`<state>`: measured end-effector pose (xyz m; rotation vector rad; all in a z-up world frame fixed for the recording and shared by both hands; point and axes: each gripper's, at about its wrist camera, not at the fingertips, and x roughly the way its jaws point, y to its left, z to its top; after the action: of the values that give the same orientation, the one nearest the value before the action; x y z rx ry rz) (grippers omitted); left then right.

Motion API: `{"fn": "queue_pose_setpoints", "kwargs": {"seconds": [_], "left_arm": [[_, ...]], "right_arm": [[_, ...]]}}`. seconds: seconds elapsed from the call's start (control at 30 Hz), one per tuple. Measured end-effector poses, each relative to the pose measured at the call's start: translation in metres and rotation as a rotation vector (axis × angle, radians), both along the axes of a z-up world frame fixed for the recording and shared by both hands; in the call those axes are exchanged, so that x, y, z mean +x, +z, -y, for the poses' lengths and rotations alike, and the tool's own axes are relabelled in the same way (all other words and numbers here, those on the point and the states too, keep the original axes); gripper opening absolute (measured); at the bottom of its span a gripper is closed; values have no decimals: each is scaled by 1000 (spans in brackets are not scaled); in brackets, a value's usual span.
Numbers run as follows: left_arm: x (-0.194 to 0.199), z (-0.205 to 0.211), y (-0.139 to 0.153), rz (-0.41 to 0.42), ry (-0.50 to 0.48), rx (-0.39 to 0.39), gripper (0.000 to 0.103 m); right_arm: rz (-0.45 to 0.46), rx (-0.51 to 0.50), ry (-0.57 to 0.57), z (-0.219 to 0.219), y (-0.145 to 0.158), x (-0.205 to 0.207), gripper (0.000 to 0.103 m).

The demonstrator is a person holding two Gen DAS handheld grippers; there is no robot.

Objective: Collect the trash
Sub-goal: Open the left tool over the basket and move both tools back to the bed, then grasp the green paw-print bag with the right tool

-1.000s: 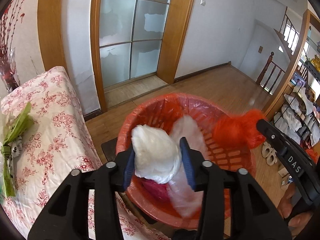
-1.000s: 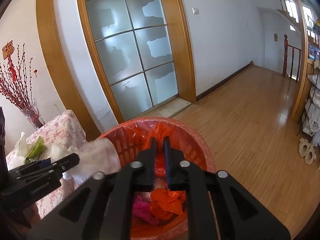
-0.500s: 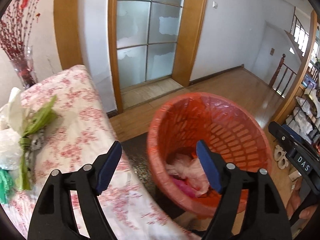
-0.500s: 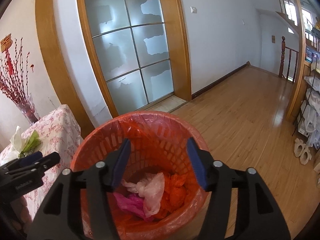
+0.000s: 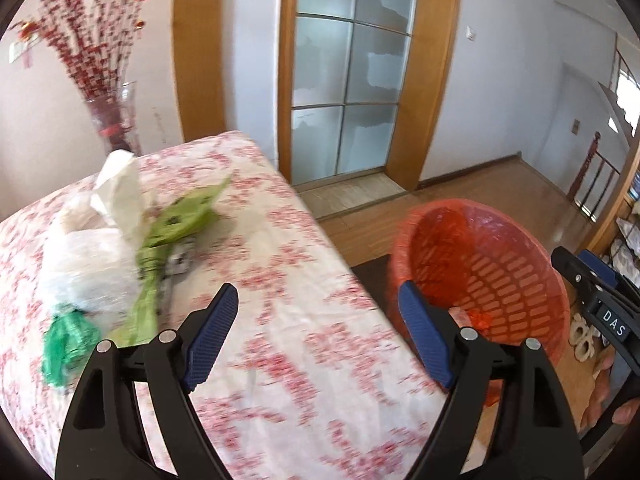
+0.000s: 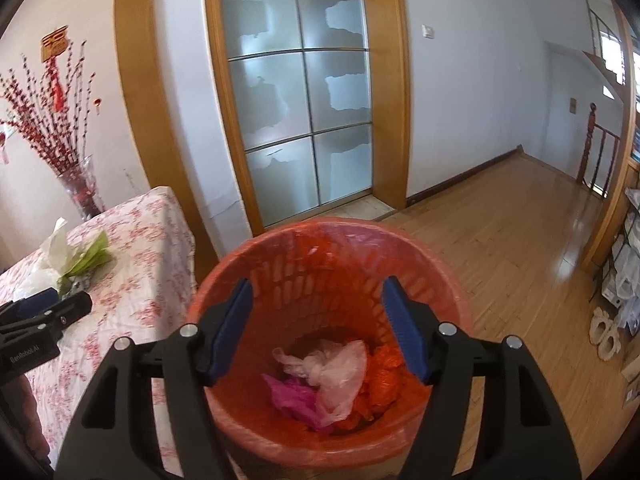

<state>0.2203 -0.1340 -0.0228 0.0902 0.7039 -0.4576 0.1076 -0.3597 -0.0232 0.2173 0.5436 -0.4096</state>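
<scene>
An orange-red slatted basket point(image 6: 332, 228) stands on the floor beside the table point(image 5: 300, 380) with the floral cloth. Inside it lie a pale pink bag point(image 6: 340, 368), a magenta bag point(image 6: 296, 396) and an orange bag point(image 6: 380, 376). My right gripper point(image 6: 317, 288) hangs over the basket, jaws opening, nothing between them. My left gripper point(image 5: 316, 300) is over the table's near right part, jaws opening and empty. Farther left on the cloth lie white bags point(image 5: 88, 264), a green wrapper point(image 5: 176, 224) and a green bag point(image 5: 64, 344).
A glass vase with red branches point(image 5: 112, 120) stands at the table's far corner. A frosted glass door point(image 6: 300, 100) is behind the basket. Wooden floor point(image 6: 500, 240) stretches right toward shelves and slippers point(image 6: 604, 332). A dark mat point(image 5: 372, 268) lies under the basket.
Both grippers opened; the white bag and the orange bag they held now lie in the basket. The left gripper swung left from above the basket to above the table.
</scene>
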Motion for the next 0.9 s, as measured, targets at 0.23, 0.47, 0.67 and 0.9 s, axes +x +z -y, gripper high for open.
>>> {"fn": "queue_pose_setpoints", "kwargs": {"seconds": [0.23,0.47,0.67,0.9], "left_arm": [[3,-57,5,6,90,-25,81],[4,-130,7,24,211,-48,82],[10,-192,5,38,331,-43,83],[12,-247,-4,21,422,-64,83]], "right_arm": [[-8,-5,85,-43,6,16,66],[-19,18,208,-97,8,42,66],[-44,38,334,-159,6,75,58],[-129,90,465,-227,0,128,36]]}}
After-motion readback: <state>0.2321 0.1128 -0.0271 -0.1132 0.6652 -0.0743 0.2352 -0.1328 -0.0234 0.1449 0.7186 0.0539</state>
